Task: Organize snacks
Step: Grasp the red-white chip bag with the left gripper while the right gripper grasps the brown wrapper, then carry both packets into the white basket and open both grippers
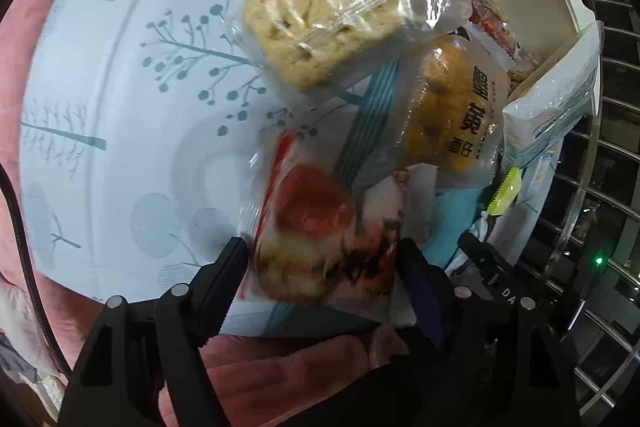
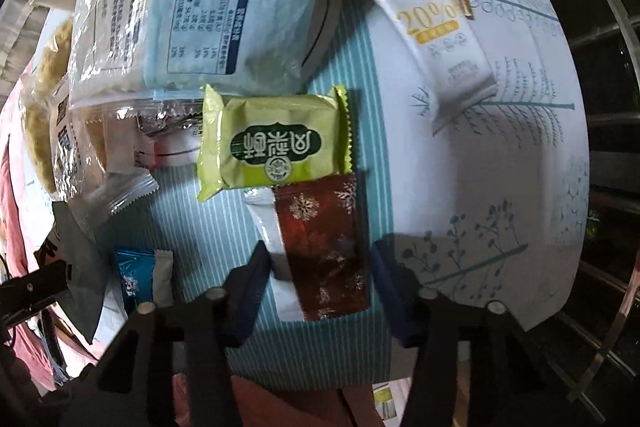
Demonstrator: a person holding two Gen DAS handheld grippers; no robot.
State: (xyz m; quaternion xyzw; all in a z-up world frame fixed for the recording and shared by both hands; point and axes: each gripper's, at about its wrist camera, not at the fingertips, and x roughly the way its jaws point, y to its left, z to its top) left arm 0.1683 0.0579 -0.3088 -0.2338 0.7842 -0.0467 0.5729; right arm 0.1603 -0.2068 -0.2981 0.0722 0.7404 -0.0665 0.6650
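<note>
Left gripper point(image 1: 322, 269) fingers clamp a red-and-white snack pack point(image 1: 320, 247). Right gripper point(image 2: 316, 275) fingers spread, straddling a dark red snowflake packet point(image 2: 324, 247) on the counter point(image 2: 500, 167); tree-print cloth with teal stripes. Green packet point(image 2: 272, 143) just beyond. Metal railing point(image 2: 608, 27) behind, dark outside.

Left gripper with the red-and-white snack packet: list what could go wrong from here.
1. The left gripper has its jaws on either side of the blurred red-and-white snack packet; a grip on loose wrapper only could slip.
2. Squeezing harder may crush the soft pastry inside.
3. The yellow bun packet overlaps this packet's far edge, under the clear rice-crisp packet, so lifting might drag both.
</note>
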